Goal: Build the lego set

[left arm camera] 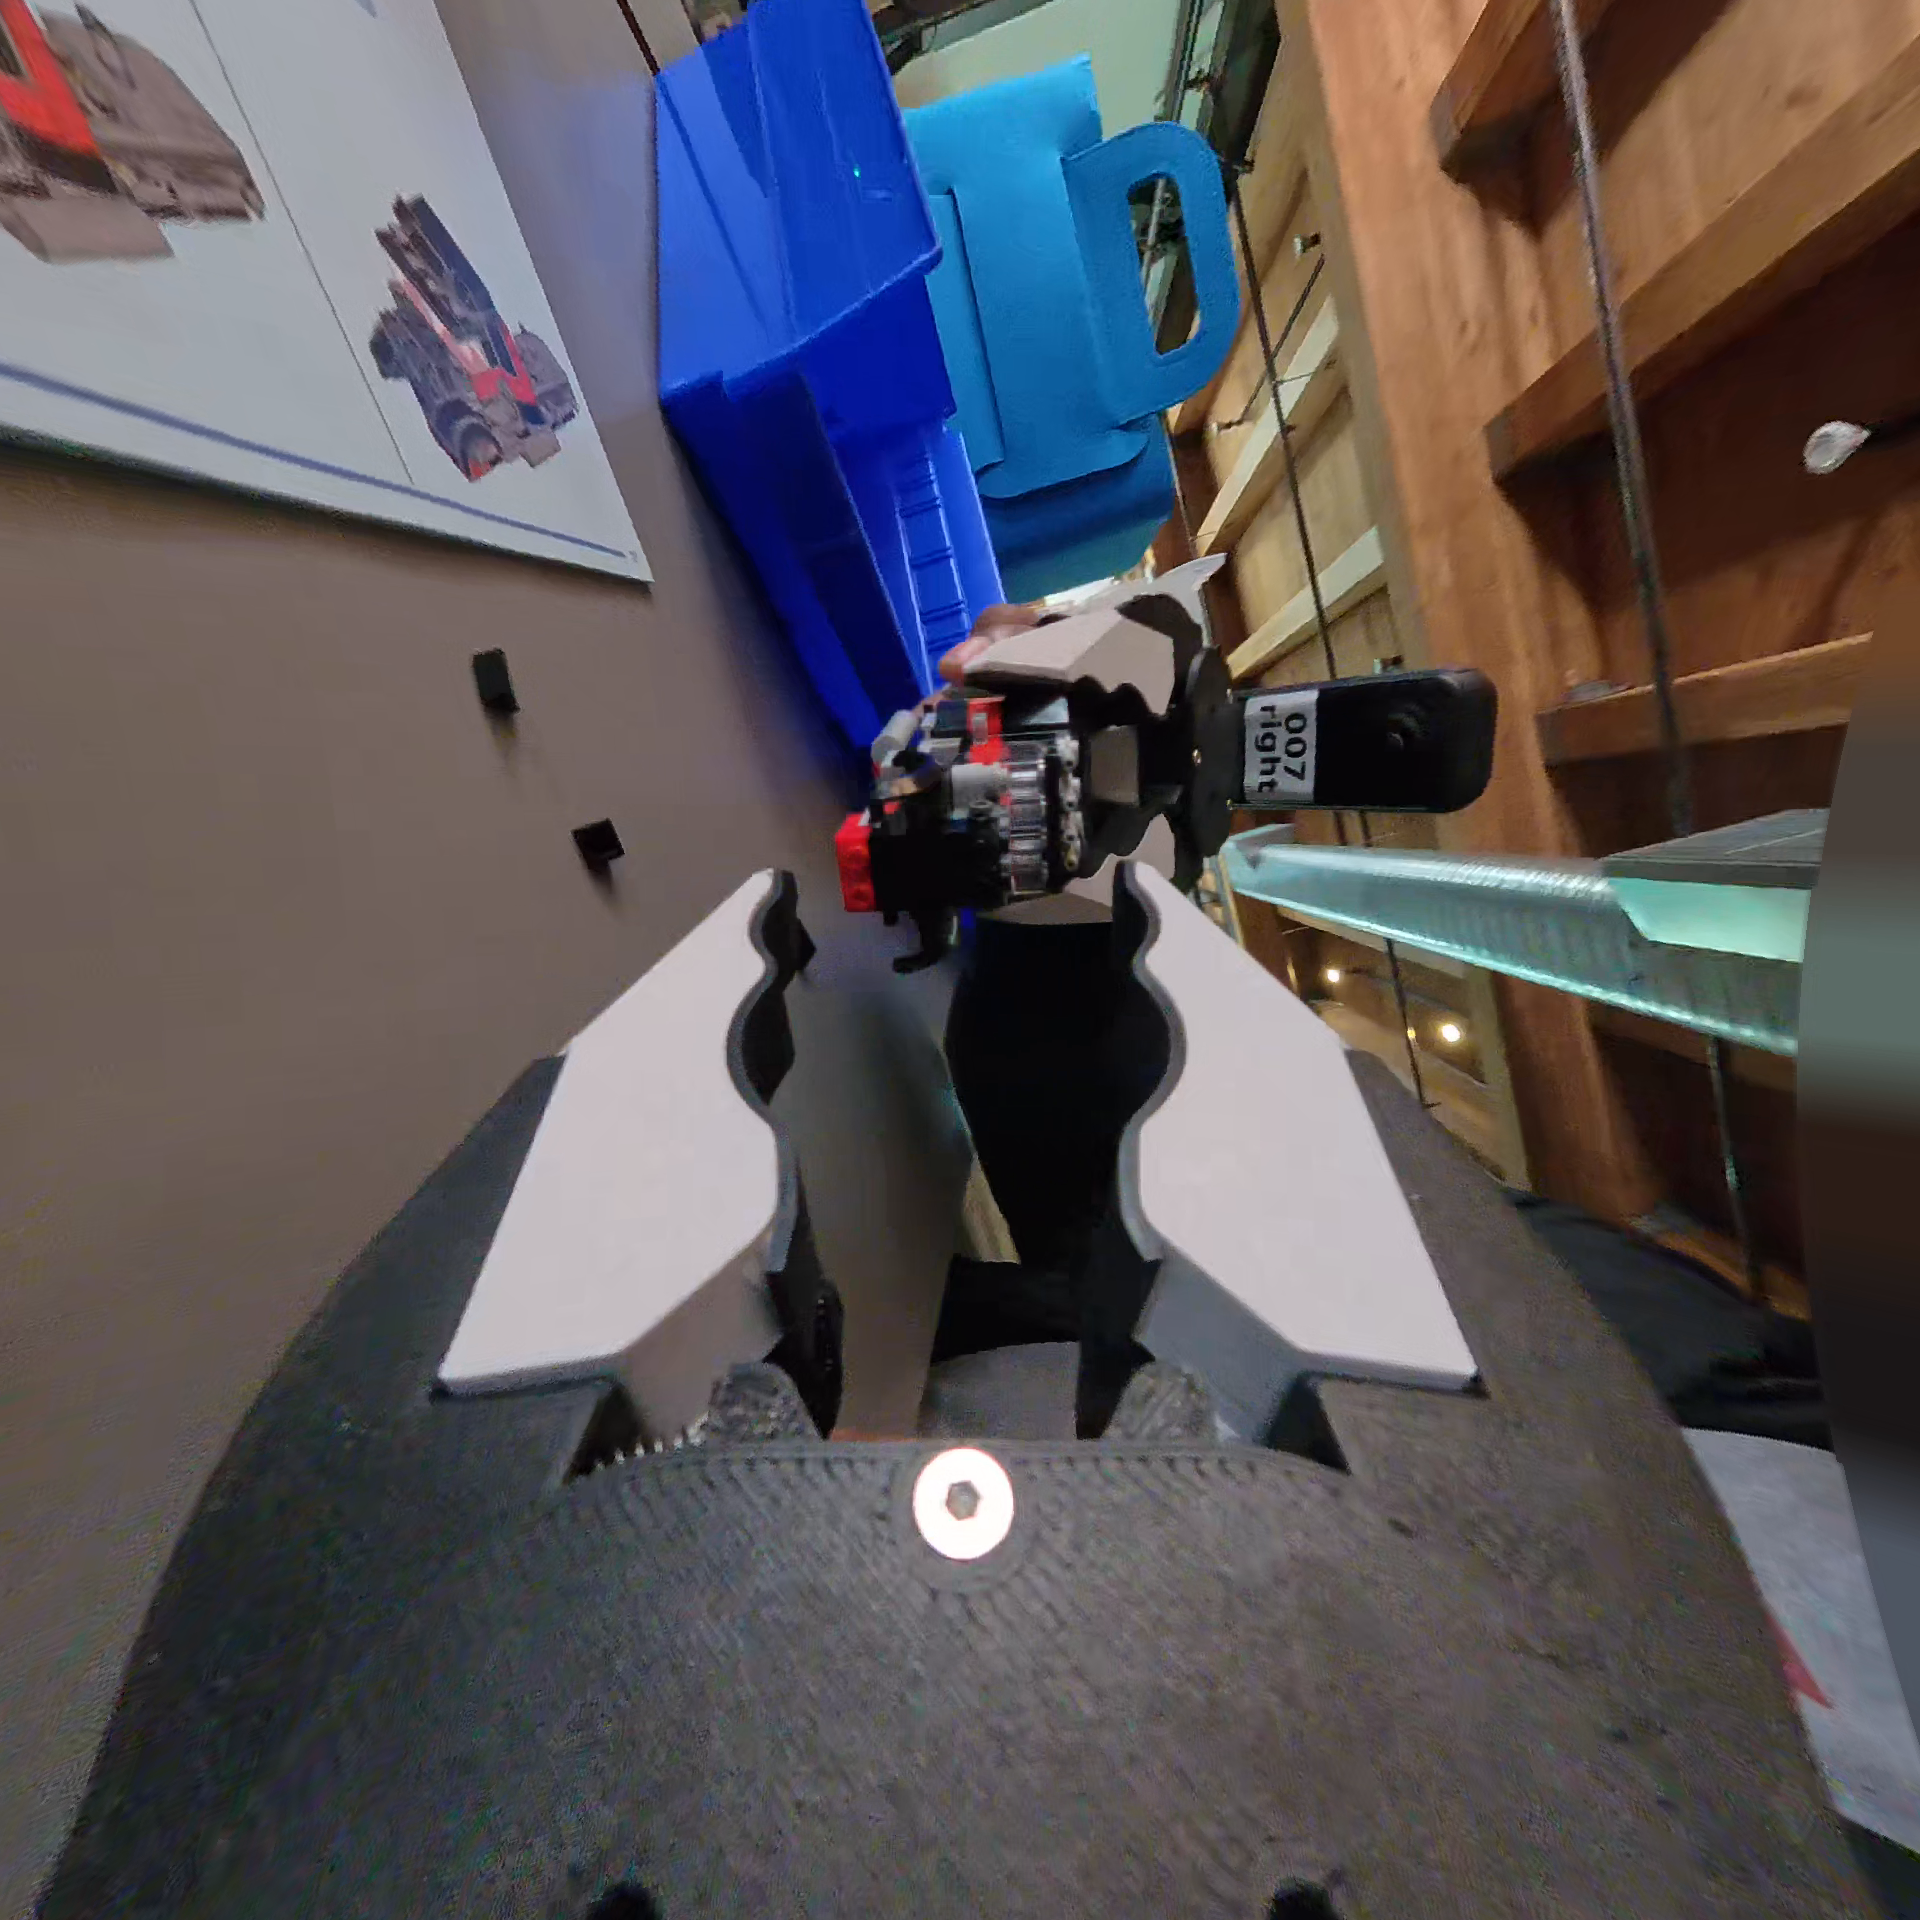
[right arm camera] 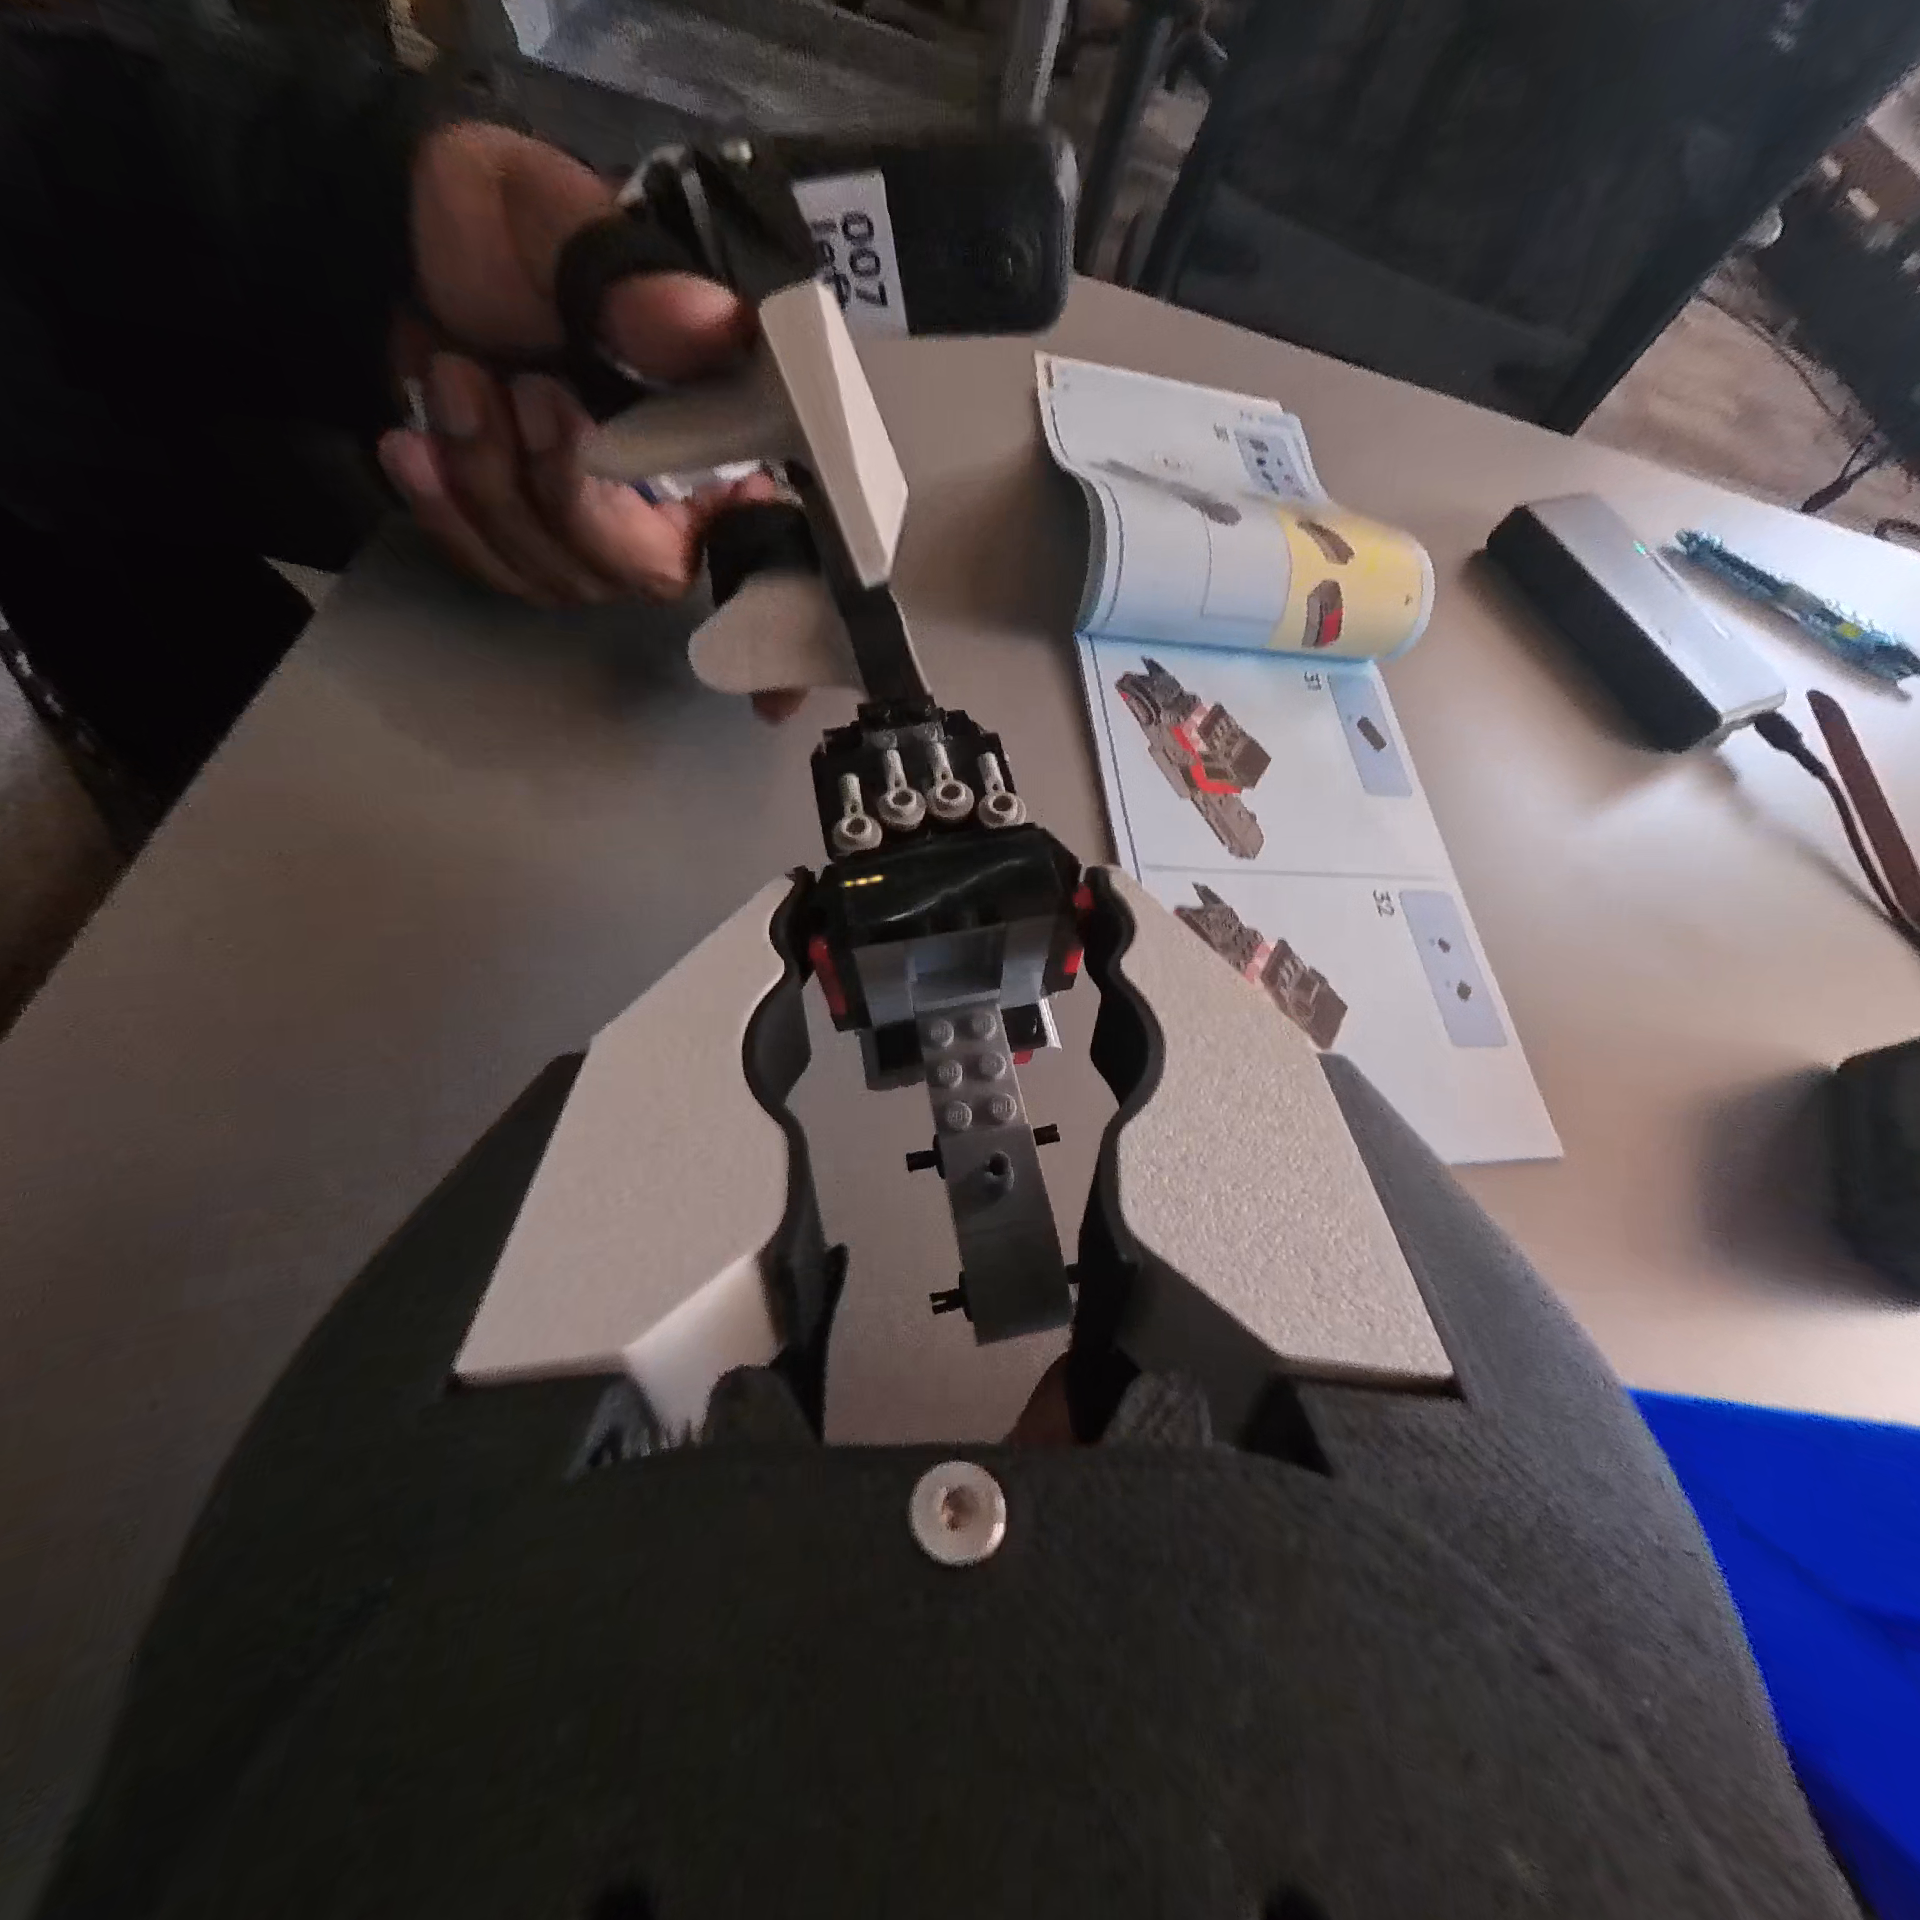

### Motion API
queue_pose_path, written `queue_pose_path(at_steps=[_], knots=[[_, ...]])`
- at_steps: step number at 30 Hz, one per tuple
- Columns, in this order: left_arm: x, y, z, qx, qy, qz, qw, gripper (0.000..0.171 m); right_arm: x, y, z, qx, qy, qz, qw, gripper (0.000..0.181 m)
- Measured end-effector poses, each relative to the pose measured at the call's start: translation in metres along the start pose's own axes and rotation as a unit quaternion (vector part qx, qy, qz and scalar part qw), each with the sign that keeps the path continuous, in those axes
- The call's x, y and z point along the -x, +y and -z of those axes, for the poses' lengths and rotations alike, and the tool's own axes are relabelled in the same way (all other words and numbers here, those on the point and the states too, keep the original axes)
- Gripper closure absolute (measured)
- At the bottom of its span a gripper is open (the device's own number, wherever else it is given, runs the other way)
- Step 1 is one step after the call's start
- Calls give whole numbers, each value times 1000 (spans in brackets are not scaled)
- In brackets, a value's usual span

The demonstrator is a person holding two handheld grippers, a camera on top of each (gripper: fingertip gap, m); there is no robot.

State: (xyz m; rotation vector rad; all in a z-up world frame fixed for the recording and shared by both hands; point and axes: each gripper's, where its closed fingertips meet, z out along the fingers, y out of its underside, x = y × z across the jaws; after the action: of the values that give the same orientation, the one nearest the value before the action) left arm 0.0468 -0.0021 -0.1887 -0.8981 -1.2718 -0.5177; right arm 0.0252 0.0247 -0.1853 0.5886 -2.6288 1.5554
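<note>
Looking along the left gripper, its jaws stand wide with nothing between them; the half-built lego model hangs just beyond the fingertips at centre frame, clamped by the right gripper entering from the right, two loose black pieces lying on the table at left. From the right wrist view, the right gripper pinches the model narrowly at its black cab, long axis running up-frame away from the camera, grey studded plate trailing back between the fingers. The left gripper descends from upper left, apparently touching the model's far end, so it seems nearer for the next press.
</note>
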Motion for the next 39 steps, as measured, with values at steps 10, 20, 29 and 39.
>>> queue_pose_path(at_steps=[10,20,29,39], knots=[[-6,7,-8,0,26,17,1000,128,8,-16,-8,-24,-15,12,1000,128],[-10,8,-9,-2,51,41,998,130,7,-21,-11,-35,-14,11,999,127],[-9,2,-7,-34,57,56,996,133,0,-25,-13,-44,-10,-14,999,126],[-2,-19,11,-97,40,69,992,133,-21,-33,0,-72,68,-42,994,120]])
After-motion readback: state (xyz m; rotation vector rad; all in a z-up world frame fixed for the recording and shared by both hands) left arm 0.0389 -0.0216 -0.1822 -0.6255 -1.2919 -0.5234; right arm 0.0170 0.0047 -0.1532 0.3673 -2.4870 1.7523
